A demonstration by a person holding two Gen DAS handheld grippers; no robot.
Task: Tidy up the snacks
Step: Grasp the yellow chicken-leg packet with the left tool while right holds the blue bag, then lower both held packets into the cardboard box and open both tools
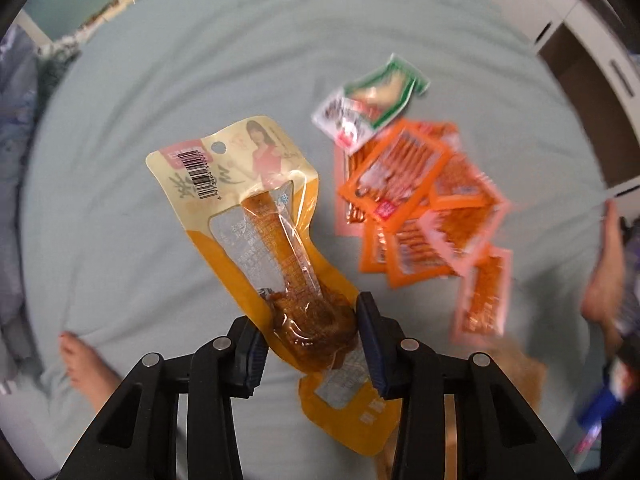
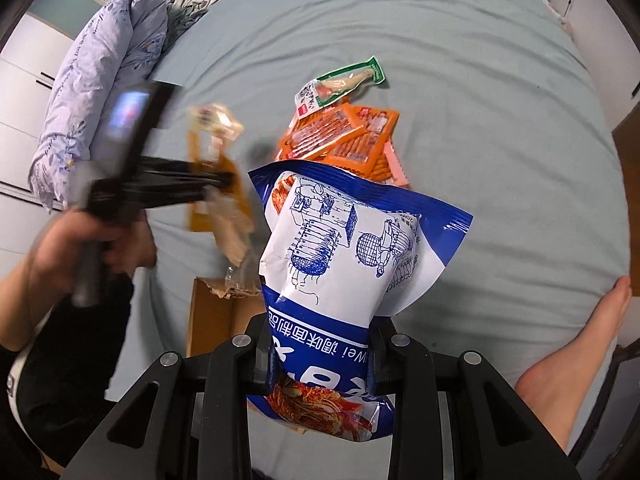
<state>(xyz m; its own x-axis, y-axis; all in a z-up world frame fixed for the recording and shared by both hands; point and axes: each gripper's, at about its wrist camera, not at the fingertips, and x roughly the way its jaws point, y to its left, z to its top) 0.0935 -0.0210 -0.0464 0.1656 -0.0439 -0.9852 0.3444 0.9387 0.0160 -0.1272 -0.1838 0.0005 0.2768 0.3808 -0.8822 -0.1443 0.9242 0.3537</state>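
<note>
Step in hand: sorting loose snacks on the bed (image 1: 240, 40); both hands are loaded, so this looks like the carry-and-place part of the job.
Left hand-held gripper (image 1: 308, 344): points straight down over the sheet, its pads pinched on the fat lower end of a yellow pack (image 1: 256, 208) with a brown drumstick-shaped snack sealed inside. The pack hangs clear of the bed, tilted up and away from the pads.
Right hand-held gripper (image 2: 320, 364): clamped across the lower part of a big blue-and-white bag (image 2: 340, 248), which stands up out of the pads, crumpled at the waist.
Orange packets (image 1: 416, 200): a loose overlapping heap on the sheet, just beside the yellow pack in the left view and behind the blue bag in the right view.
Green pack (image 2: 344, 80): lies at the far edge of the orange heap, touching it.
Second yellow pack (image 1: 352, 408): lies under the left gripper, partly hidden by the fingers.
Box (image 2: 212, 320): a brown cardboard box sits at the bed's near edge, left of the blue bag; its inside is hard to make out.
Next move, my guess: bring the yellow pack to wherever its kind is gathered, most likely beside its twin or in the box, lower it flat, then let the pads part.
Care needed: the grip sits on the bulky end only, so the pack may swing; the left view is blurred.
</note>
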